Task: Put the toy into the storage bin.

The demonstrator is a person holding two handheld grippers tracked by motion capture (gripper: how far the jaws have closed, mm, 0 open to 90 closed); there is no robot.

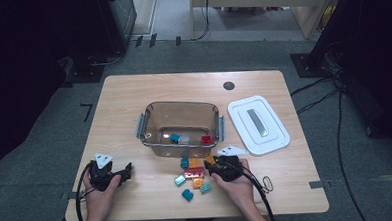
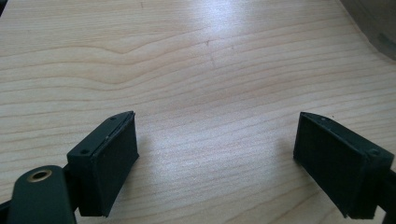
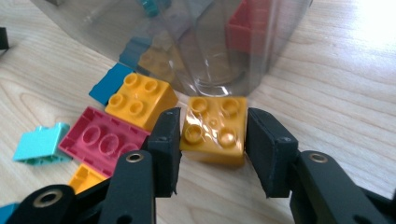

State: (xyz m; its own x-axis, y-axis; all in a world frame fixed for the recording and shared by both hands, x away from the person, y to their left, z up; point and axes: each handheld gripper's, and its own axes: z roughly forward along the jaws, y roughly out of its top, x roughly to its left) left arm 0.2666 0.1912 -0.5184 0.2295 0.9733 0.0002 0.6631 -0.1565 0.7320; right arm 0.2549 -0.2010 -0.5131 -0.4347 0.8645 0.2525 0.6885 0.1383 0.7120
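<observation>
Yellow plastic fills the gap of the right gripper (image 3: 212, 135): a four-stud brick (image 3: 214, 131) sits on the wooden table (image 3: 336, 93) squarely between the narrowed jaws, both pads against its sides, just beside the clear bin (image 3: 196, 42). The brick is roughly square with no clear long axis, studs up; its base is cut off behind the jaws. The left gripper (image 2: 215, 163) rests wide open over bare wood.
</observation>
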